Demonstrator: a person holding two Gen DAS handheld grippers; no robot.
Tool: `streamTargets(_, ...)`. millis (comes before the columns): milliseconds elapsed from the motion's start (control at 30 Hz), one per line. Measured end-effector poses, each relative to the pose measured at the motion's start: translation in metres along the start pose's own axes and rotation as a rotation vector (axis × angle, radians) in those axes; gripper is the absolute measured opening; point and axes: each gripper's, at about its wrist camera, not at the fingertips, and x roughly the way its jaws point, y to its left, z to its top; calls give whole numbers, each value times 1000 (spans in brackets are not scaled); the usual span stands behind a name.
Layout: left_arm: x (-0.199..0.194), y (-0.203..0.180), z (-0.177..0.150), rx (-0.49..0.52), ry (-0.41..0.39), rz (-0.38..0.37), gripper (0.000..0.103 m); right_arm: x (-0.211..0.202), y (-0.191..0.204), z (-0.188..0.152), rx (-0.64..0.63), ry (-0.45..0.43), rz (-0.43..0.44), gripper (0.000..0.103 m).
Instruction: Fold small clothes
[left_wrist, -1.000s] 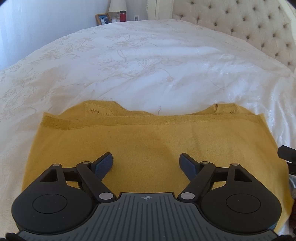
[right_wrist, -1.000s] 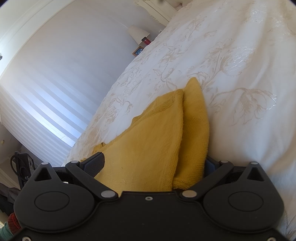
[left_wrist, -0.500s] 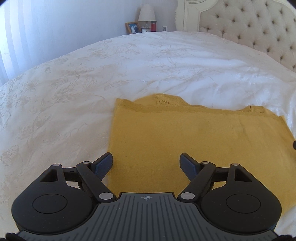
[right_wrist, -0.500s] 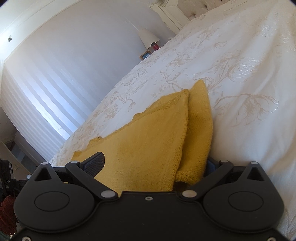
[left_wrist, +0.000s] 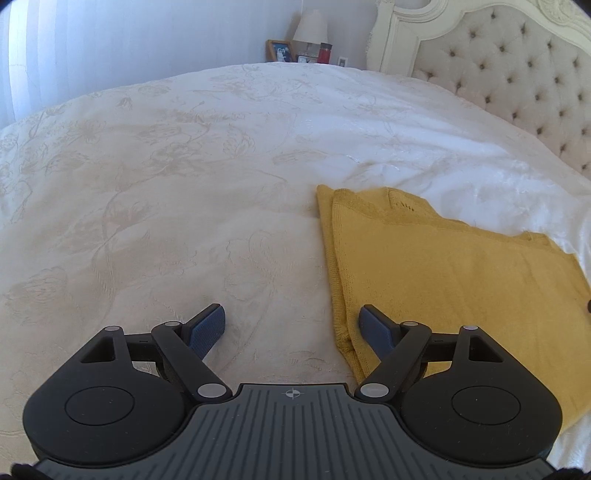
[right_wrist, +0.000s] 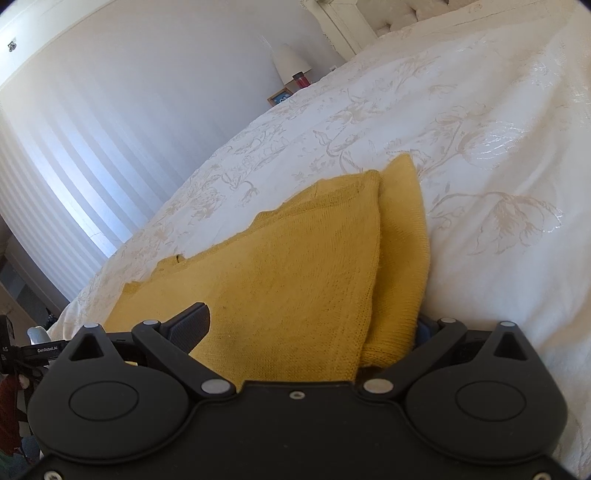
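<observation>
Two grippers in my feeds, and only one is over cloth. My left gripper (left_wrist: 291, 328) has its fingers spread wide with nothing between them; its right-hand pad overlaps the left edge of the yellow knit top (left_wrist: 443, 280), the other pad hangs over bare bedspread (left_wrist: 166, 206). So the garment lies to the right of that gripper's centre line, its stacked layered edge running away from me, its long axis stretching off to the right — I judge a sideways shift that way comes before any pinch. My right gripper (right_wrist: 306, 328) is the closer one: cloth fills the gap, and the folded right corner bunches against the right pad, which is mostly hidden. I can't tell whether it is actually pinching; the fingers look far apart.

Beyond, the top rests flat on white, flower-embroidered bedding, soft enough to give under pressure. Farther off — a tufted headboard (left_wrist: 517, 74), a lamp (left_wrist: 312, 29) beside a picture frame (left_wrist: 279, 50), and pale curtains (right_wrist: 74, 166).
</observation>
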Motion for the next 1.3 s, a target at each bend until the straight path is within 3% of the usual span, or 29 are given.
streamTargets(233,-1,2,2,20,10,-28,80,11,18,11,-31,101,-113,103)
streamTargets(367,-6,12,1,-3,4,-26,80,16,21,26,64,166,-167,102)
streamTargets(400,-7,15,1,-10,4,-20,79,15,19,29,106,168,-178,98)
streamTargets(467,-8,22,2,-24,3,-1,79,10,12,33,193,154,-196,77)
streamTargets(533,-9,27,4,-41,3,5,79,1,2,33,297,136,-206,37)
streamTargets(600,-10,33,6,-66,3,7,79,-4,4,32,321,118,-210,32)
streamTargets(900,-12,39,6,-97,26,5,79,-1,102,65,116,134,-266,27)
streamTargets(1067,-16,41,6,-108,27,-10,79,24,177,79,21,156,-179,26)
streamTargets(1300,-18,50,7,-135,28,-26,79,89,247,54,-8,208,-87,25)
